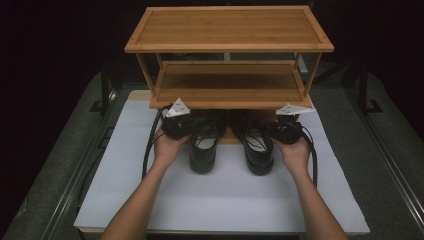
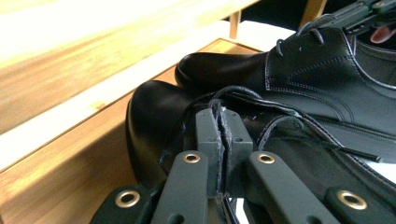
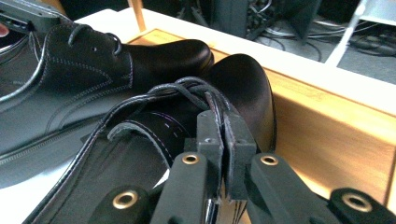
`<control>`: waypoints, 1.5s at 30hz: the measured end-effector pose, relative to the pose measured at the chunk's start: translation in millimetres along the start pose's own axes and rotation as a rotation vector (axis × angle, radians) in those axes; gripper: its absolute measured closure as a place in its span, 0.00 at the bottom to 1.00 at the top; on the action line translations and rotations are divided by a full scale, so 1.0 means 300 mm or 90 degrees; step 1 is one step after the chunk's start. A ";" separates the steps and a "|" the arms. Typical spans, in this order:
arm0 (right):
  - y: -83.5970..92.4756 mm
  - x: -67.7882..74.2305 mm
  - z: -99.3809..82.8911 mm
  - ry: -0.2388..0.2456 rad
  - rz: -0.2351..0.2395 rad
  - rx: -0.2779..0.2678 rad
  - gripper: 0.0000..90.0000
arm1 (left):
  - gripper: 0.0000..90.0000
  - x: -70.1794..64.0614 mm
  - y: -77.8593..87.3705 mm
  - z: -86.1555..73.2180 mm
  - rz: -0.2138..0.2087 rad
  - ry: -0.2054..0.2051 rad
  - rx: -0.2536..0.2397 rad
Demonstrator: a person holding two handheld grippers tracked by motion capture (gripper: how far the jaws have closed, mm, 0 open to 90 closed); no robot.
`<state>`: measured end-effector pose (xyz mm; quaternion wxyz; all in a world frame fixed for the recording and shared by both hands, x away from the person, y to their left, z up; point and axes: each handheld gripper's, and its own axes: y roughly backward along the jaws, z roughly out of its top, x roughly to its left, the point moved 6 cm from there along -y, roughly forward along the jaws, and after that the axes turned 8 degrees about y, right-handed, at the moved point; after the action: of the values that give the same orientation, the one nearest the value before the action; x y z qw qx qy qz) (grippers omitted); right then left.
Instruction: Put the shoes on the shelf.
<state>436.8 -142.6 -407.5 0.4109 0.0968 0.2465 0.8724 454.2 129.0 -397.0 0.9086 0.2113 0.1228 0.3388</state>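
A person's two hands, entering from the bottom of the high view, hold a pair of black lace-up shoes at the centre of the frame, toes pushed under the lowest board of a two-tier bamboo rack (image 1: 227,27) that fills the upper half. The left gripper (image 1: 186,129), at centre left under its grey plate, is clamped on the side of the left shoe (image 1: 203,147); the right gripper (image 1: 276,131), at centre right, is clamped on the side of the right shoe (image 1: 258,150). Both shoes have their heels on a white mat (image 1: 220,195) that covers the table in the lower half of the frame, side by side and slightly apart. In the left gripper view the jaws rise from the bottom centre with their pads pressed together on the upper edge of the left shoe (image 2: 154,121), by its laces, while the right shoe (image 2: 299,79) lies beyond at upper right, its toe over the rack's bottom board (image 2: 60,154), which runs down the left side. In the right gripper view the jaws are likewise pinched tight on the edge of the right shoe (image 3: 243,93) at centre, with the left shoe (image 3: 116,60) at upper left and the bottom board (image 3: 327,130) at right.
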 end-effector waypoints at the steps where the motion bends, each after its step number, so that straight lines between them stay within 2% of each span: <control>1: -0.006 -0.005 0.001 -0.004 -0.004 -0.001 0.96 | 0.98 0.002 -0.010 0.000 0.004 -0.003 -0.001; 9: -0.056 -0.013 0.019 -0.007 -0.022 0.002 0.96 | 0.98 0.024 -0.058 -0.010 0.018 0.018 -0.021; 15: -0.096 -0.007 0.021 -0.010 -0.044 0.011 0.96 | 0.98 0.037 -0.053 -0.007 0.036 0.009 -0.027; 19: -0.109 -0.003 0.023 -0.018 -0.039 0.004 0.96 | 0.98 0.036 -0.059 -0.008 0.044 0.001 -0.033; 21: -0.113 0.001 0.027 -0.014 -0.041 0.004 0.96 | 0.98 0.035 -0.062 -0.005 0.051 -0.009 -0.035; 23: -0.115 0.003 0.029 -0.011 -0.041 0.004 0.96 | 0.98 0.033 -0.064 -0.005 0.052 -0.008 -0.035; 26: -0.116 0.007 0.025 -0.010 -0.037 0.009 0.95 | 0.97 0.029 -0.064 -0.012 0.044 -0.007 -0.032; 30: -0.109 0.013 0.015 -0.013 -0.017 0.008 0.89 | 0.95 0.020 -0.056 -0.029 0.024 -0.003 -0.028; 34: -0.091 0.018 0.019 -0.023 0.000 0.000 0.81 | 0.87 0.015 -0.038 -0.035 0.012 0.006 -0.025; 40: -0.021 0.033 0.034 -0.006 0.017 -0.009 0.65 | 0.58 0.010 0.038 -0.028 -0.010 0.024 -0.026; 45: 0.056 0.045 0.011 -0.009 0.031 -0.014 0.51 | 0.40 0.008 0.127 -0.060 -0.027 0.041 -0.009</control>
<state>418.1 -140.1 -396.5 0.3926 0.1042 0.2315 0.8840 427.8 162.0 -395.3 0.9126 0.1910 0.1543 0.3268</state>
